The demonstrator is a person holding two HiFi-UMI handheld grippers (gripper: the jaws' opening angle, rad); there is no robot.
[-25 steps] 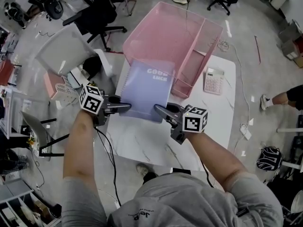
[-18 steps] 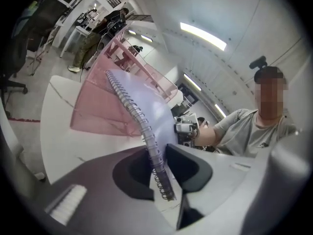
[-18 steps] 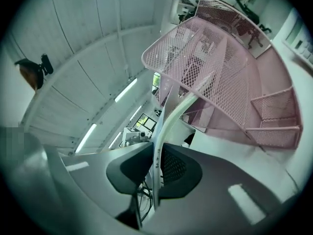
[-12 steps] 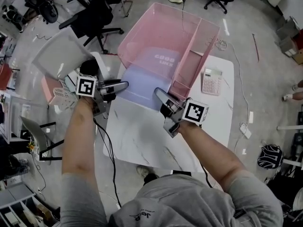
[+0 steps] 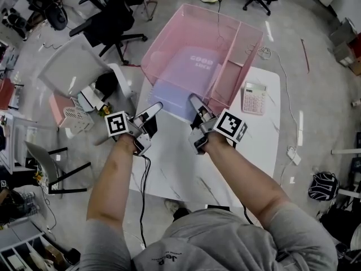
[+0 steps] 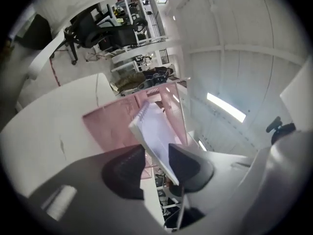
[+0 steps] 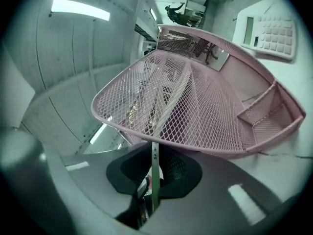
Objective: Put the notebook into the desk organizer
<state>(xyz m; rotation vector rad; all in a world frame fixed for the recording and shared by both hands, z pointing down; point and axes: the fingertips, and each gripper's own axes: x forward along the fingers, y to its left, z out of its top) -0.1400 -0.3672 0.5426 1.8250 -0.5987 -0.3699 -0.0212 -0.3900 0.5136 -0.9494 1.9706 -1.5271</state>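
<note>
One "GOOD LUCK" notebook (image 5: 175, 95), pinched by right claw (image 5: 193, 99); one organizer (image 7: 205, 111) just ahead. Left claw (image 5: 155, 107) has just been opening, notebook loose between.

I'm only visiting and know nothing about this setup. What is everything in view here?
desk organizer: one, pink mesh, far end of the table
notebook: one, lavender, partly inside the organizer's large compartment, near end sticking out
calculator: one, pale pink, on the table right of the organizer
table: one, white, under all of these
office chairs: at least two, black, floor beyond the table
white chair: one, floor at left
left gripper: one, dark, jaws just been opening, notebook's edge between them unclamped
right gripper: one, dark, shut on the notebook's near edge
</note>
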